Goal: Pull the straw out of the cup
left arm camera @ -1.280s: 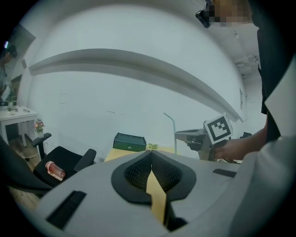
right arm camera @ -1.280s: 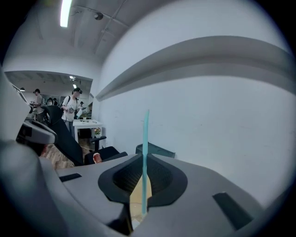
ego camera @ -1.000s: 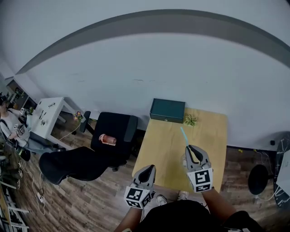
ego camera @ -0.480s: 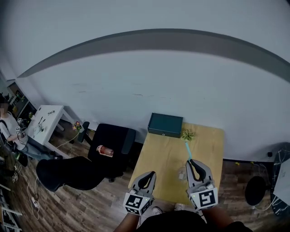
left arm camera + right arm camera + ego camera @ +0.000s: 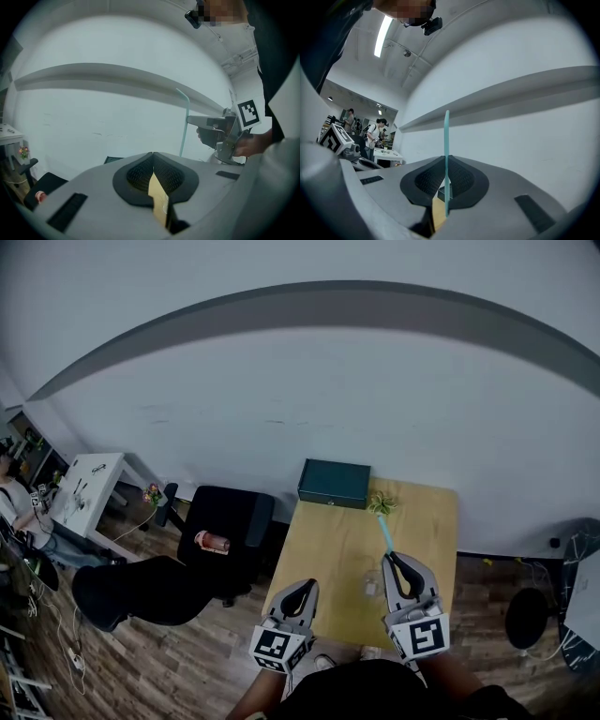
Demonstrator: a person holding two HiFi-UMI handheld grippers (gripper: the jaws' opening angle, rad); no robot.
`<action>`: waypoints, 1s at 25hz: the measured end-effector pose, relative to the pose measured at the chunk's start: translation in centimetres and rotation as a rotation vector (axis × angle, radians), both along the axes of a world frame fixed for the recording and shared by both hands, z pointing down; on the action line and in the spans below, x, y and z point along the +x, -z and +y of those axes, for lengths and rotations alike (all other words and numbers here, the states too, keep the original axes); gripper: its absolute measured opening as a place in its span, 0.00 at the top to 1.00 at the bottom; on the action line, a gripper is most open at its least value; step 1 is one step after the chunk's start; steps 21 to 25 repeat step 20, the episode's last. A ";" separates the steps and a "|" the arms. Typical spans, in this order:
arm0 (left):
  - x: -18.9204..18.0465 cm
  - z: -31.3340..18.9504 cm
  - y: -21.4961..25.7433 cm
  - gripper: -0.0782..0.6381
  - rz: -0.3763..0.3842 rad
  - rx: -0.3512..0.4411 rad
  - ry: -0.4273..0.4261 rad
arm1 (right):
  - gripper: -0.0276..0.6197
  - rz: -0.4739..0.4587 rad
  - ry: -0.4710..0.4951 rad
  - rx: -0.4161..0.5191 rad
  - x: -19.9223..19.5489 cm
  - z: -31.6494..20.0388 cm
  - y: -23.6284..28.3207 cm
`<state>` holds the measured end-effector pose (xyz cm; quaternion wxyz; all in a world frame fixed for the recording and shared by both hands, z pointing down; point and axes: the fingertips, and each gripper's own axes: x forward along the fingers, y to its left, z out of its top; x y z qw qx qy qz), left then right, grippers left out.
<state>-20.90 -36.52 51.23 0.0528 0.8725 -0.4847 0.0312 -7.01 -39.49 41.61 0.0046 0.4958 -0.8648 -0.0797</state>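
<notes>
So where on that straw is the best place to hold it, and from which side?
Low on the shaft, from the side, as the right gripper holds it now. The straw is thin, straight and upright, so level jaws closing across it pinch it squarely. The bent top would probably seat worse.

Even, diffuse room light. Ceiling strip [image 5: 384, 33] glares upper left in the right gripper view. Heavy fisheye bends the wall band [image 5: 328, 296]; dark vignette at corners. Near foreground blurred.
</notes>
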 end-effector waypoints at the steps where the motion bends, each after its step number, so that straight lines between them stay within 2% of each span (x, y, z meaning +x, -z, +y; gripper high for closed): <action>1: 0.1 0.1 0.0 0.87 0.001 0.000 -0.001 | 0.90 -0.003 0.001 0.003 0.0 0.1 0.1; 25: 0.3 1.9 -0.4 0.87 -0.017 -0.008 -0.003 | 0.90 0.009 0.006 -0.004 -0.3 1.2 -0.3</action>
